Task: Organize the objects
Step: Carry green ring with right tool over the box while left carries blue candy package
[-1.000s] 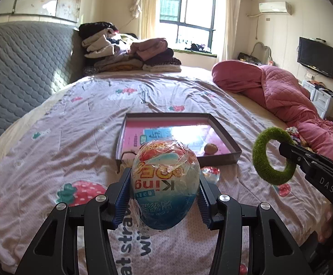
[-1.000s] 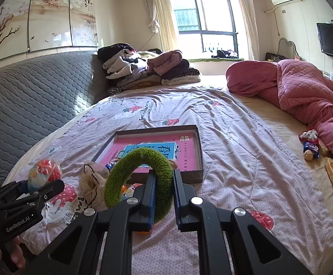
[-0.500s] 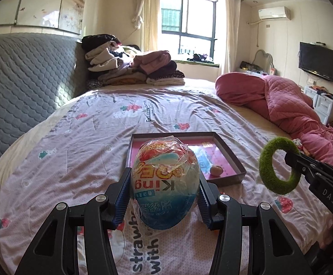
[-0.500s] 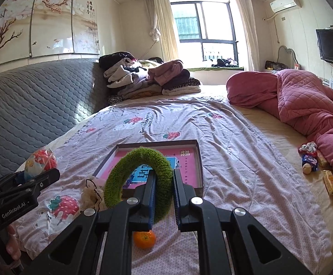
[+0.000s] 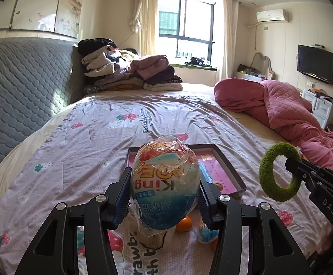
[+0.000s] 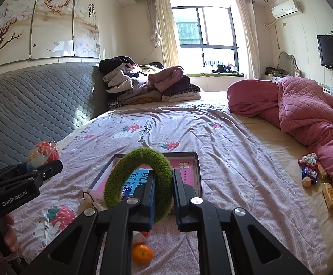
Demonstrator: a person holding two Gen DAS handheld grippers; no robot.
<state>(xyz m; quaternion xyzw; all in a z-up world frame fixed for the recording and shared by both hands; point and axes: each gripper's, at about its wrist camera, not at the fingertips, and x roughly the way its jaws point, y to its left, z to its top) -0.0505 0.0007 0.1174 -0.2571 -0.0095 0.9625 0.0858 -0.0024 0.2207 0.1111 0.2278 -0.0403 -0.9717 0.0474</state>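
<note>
Black left gripper [image 5: 164,197] with blue pads, silver screws, "GenRobot.AI" lettering.

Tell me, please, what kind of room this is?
Most likely a home bedroom: a wide bed with a lilac strawberry-print sheet, a crumpled pink quilted blanket and a pile of folded clothes by the window.

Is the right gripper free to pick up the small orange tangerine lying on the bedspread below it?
Probably not yet. The right gripper is shut on the fuzzy green ring, so its jaws are occupied. The small orange tangerine lies in the open on the bedspread; nothing else blocks it.
</note>
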